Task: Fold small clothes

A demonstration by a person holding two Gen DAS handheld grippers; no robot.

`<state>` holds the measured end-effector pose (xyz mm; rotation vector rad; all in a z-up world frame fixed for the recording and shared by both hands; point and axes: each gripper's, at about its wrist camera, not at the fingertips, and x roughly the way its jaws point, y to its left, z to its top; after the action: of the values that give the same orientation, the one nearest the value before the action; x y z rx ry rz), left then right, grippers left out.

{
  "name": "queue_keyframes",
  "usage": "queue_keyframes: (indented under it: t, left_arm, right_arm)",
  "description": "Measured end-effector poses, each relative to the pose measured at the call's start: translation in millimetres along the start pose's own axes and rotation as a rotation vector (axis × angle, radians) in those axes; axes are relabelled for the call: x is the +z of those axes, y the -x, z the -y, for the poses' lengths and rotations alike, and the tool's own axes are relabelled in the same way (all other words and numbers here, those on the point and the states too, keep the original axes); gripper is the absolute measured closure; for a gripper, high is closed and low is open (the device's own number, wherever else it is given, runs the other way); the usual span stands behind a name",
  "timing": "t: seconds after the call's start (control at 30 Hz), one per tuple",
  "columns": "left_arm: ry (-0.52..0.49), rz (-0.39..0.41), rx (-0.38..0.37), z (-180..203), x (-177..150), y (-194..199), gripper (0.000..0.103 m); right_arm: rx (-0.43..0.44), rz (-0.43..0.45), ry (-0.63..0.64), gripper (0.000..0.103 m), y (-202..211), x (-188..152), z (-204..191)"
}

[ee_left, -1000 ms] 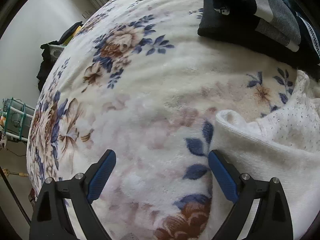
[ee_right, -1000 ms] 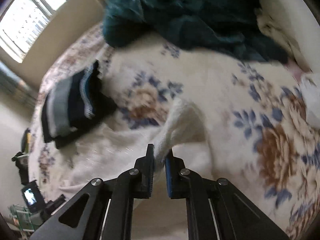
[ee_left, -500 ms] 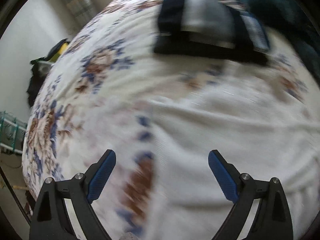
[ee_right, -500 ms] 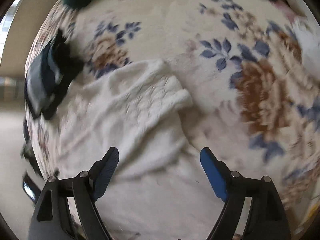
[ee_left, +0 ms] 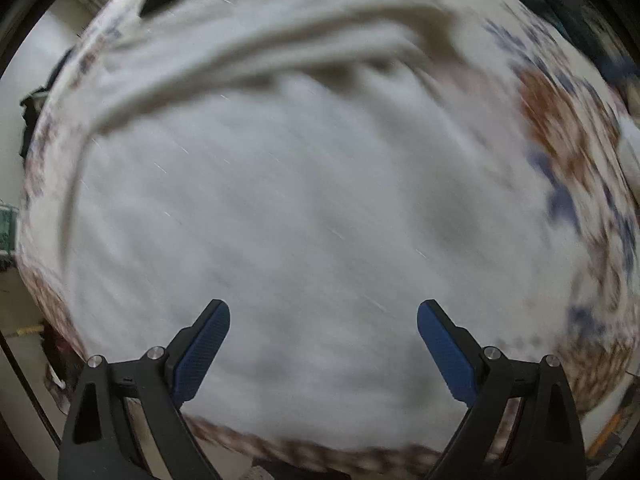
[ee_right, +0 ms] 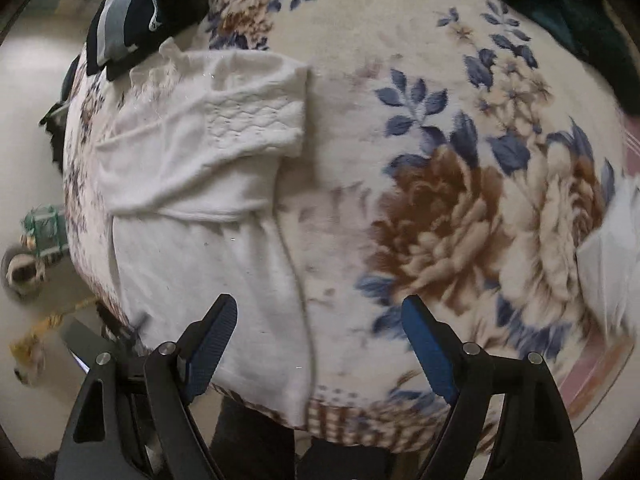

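Left hand-held gripper (ee_left: 323,340): jaws wide apart, holding nothing, over the blurred white knitted garment (ee_left: 300,208).
Right hand-held gripper (ee_right: 319,336): spread wide, empty, above the garment's (ee_right: 200,208) right edge.
Garment: flat ahead on the floral fleece bed blanket (ee_right: 460,168), one sleeve folded in.
Beyond: folded dark striped clothing (ee_right: 136,12).
Risk: a shallow pinch may catch blanket pile, or drag the folded sleeve open.
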<state>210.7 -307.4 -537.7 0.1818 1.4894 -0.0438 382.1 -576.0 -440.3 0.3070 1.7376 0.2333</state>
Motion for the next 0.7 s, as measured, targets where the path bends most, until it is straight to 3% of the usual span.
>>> queue_keyframes:
  t: [0.1, 0.2, 0.33, 0.4, 0.47, 0.5, 0.53, 0.57, 0.6, 0.63, 0.67, 0.7]
  left_arm:
    - [-0.006, -0.018, -0.023, 36.9, -17.8, -9.1, 0.007]
    - [-0.019, -0.032, 0.010, 64.6, -20.9, -29.6, 0.007]
    - [-0.031, -0.021, 0.079, 81.3, -12.9, -48.9, 0.007]
    - [-0.020, -0.005, 0.086, 83.3, -7.7, -51.1, 0.007]
    - [-0.005, 0.025, 0.076, 81.7, -2.6, -48.1, 0.009]
    - [0.001, 0.038, 0.066, 80.2, 0.8, -45.6, 0.024]
    - [0.006, 0.053, 0.059, 76.1, 4.5, -41.8, 0.048]
    - [0.012, 0.073, 0.066, 72.3, 7.9, -36.6, 0.059]
    - [0.014, 0.081, 0.075, 68.8, 11.4, -33.0, 0.078]
    - [0.020, 0.083, 0.073, 64.2, 15.4, -29.9, 0.090]
    - [0.033, 0.090, 0.058, 57.0, 17.8, -25.9, 0.093]
    - [0.049, 0.099, 0.045, 48.4, 20.4, -20.4, 0.094]
  right_arm:
    - [0.066, 0.013, -0.014, 0.017, -11.7, 22.2, 20.9]
    - [0.141, 0.036, -0.030, 0.017, -29.7, 57.1, 27.8]
    - [0.227, 0.042, -0.013, 0.017, -60.4, 107.6, 24.1]
    - [0.217, 0.054, -0.009, 0.018, -76.6, 133.1, 20.4]
    - [0.263, 0.047, -0.016, 0.018, -93.1, 154.2, 13.9]
    - [0.281, 0.039, -0.015, 0.019, -99.8, 161.0, 8.6]
    - [0.299, 0.040, -0.014, 0.019, -103.6, 164.1, 4.3]
    - [0.312, 0.038, -0.007, 0.019, -109.2, 168.0, -3.8]
    - [0.314, 0.034, -0.006, 0.020, -113.6, 169.5, -9.2]
    - [0.342, 0.038, -0.005, 0.039, -116.7, 169.5, -16.6]
    - [0.359, 0.031, -0.002, 0.075, -119.7, 169.0, -22.7]
    - [0.351, 0.016, -0.001, 0.082, -123.7, 167.9, -32.1]
